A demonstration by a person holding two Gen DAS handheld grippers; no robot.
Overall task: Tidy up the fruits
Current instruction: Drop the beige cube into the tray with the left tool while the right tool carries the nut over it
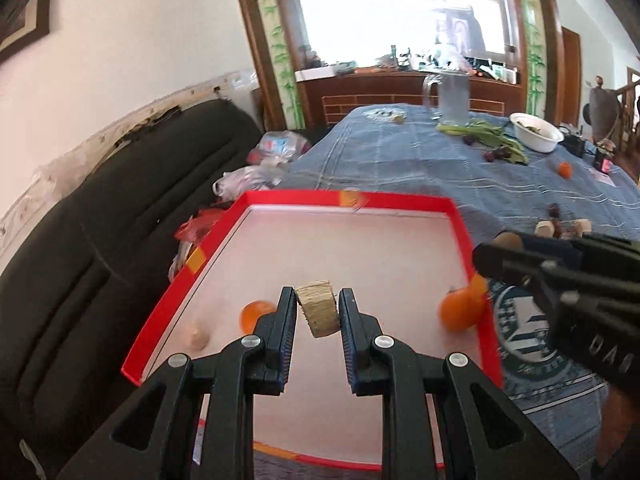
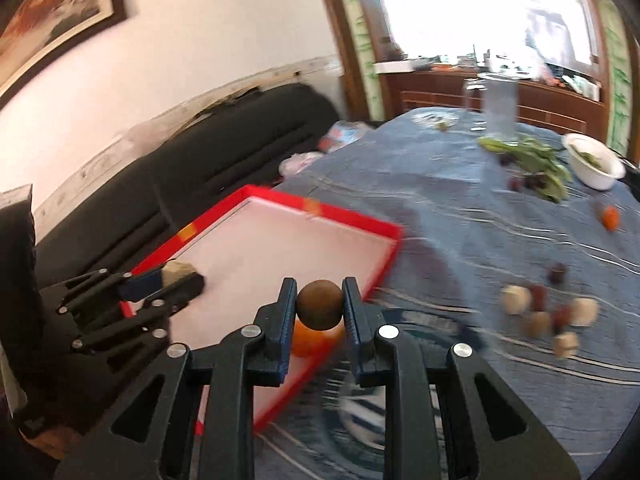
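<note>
Biggest thing in shot is the table under a blue striped cloth (image 1: 400, 160), with a black sofa (image 1: 120, 208) running along its left side. On the near end of the table sits a shallow red-rimmed cardboard tray with a white floor (image 1: 460, 232), and that looks like where the fruit is getting collected.

Already in the tray: two orange tangerines (image 1: 460, 312), one near the right wall and one by the left finger, plus a pale round fruit (image 1: 196, 336) near the left wall. Still loose out on the cloth there's a little cluster of pale and dark reddish round fruits (image 2: 548, 316), a lone tangerine (image 2: 611, 217) further off, leafy greens (image 2: 532, 160) and a white bowl (image 2: 592, 164).

The left gripper (image 1: 318, 312) is clamped on a tan, blocky, fibrous-looking chunk (image 1: 318, 310) held above the tray floor. The right gripper (image 2: 320, 308) is pinching a small brown round fruit (image 2: 320, 306) right over the tray's near-right edge, with a tangerine directly below it.

Handling guess: both pieces look light. The brown ball seems firm but it's round and smooth, so it'll want to squirt out or roll once let go; gripping across its widest middle, like now, is the safe spot. The tan chunk has flat sides, so its two opposite faces give an easy hold, though the fibrous surface might crumble if squeezed hard.
</note>
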